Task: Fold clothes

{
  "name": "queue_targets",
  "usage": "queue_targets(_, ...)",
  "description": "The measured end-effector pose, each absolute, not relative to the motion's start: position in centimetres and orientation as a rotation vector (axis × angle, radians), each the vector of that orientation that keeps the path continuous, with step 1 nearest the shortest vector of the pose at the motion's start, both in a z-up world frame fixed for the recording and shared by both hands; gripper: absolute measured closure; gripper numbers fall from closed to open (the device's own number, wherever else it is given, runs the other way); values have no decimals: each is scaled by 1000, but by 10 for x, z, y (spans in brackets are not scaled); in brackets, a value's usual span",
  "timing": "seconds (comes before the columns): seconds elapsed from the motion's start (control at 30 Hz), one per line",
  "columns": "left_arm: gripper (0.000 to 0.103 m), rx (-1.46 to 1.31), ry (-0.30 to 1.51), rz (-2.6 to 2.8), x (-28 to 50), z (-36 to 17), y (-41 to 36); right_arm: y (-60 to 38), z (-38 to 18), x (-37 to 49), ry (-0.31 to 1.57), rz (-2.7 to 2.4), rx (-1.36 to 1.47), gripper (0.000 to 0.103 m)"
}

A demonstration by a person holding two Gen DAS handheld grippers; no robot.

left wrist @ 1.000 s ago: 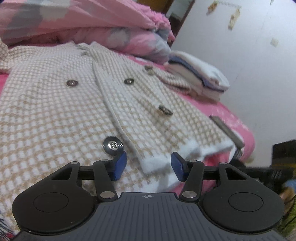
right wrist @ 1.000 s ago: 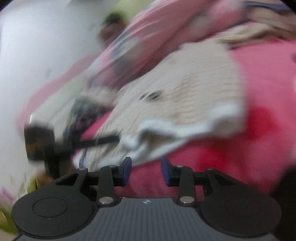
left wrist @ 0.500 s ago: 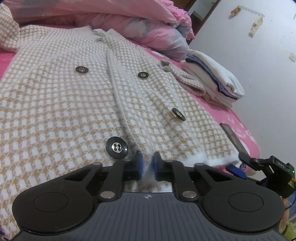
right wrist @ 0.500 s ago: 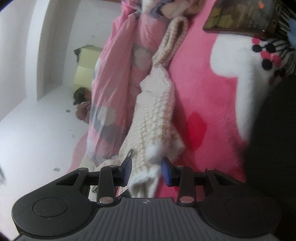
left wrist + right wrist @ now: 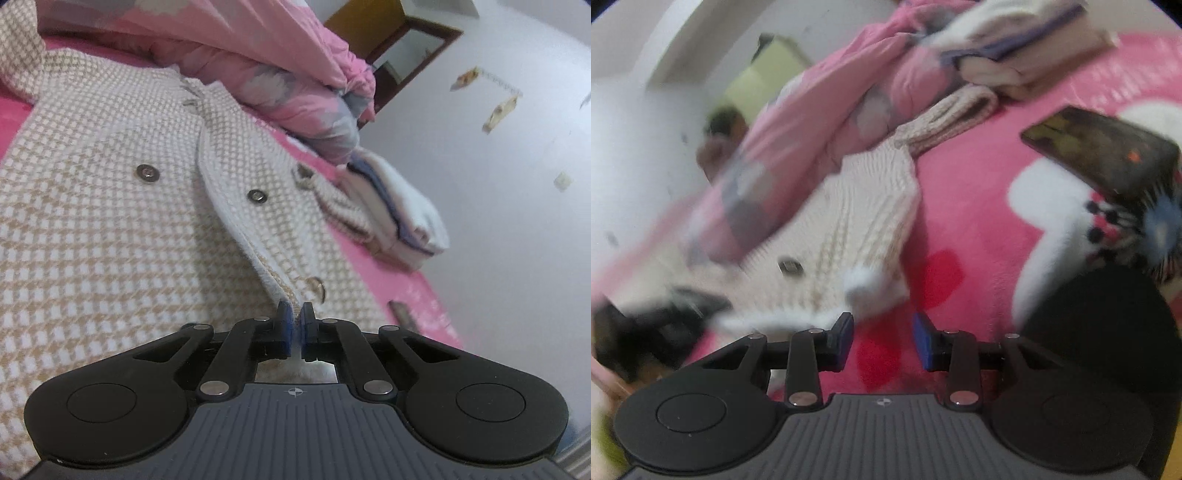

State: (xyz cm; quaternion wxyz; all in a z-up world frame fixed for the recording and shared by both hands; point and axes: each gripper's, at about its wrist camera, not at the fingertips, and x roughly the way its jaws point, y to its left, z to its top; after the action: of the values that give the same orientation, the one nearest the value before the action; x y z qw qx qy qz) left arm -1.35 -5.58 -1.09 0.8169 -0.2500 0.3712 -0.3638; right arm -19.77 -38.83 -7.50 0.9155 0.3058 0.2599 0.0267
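A beige and white checked cardigan with metal buttons lies spread on the pink bed. My left gripper is shut on the cardigan's front edge near the hem, and the white trim rises from between its blue pads. In the right wrist view the same cardigan appears blurred, its white-trimmed corner just beyond my right gripper. That gripper is open with only pink blanket between its fingers.
A pink quilt is heaped at the back of the bed. A stack of folded clothes sits to the right near the white wall. A dark phone lies on the pink blanket at right.
The left gripper closed on the cardigan's front edge and has lifted it slightly. The right gripper swung about, its view turning, and stays open just short of the hem corner.
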Motion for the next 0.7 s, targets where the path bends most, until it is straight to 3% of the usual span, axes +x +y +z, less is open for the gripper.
queue_targets(0.3, 101, -690, 672, -814, -8, 24, -31, -351, -64, -181, 468, -40, 361, 65)
queue_targets(0.47, 101, -688, 713, -801, -13, 13, -32, -353, -58, -183, 399, -145, 289, 67)
queue_targets(0.53, 101, -703, 734, -790, -14, 5, -28, -354, -56, -184, 371, -186, 260, 70)
queue_targets(0.6, 101, -701, 748, -785, -16, -1, -25, -355, -54, -185, 343, -227, 231, 80)
queue_targets(0.7, 101, -653, 782, -792, -24, -13, -30, -360, -53, -186, 324, -279, 157, 80)
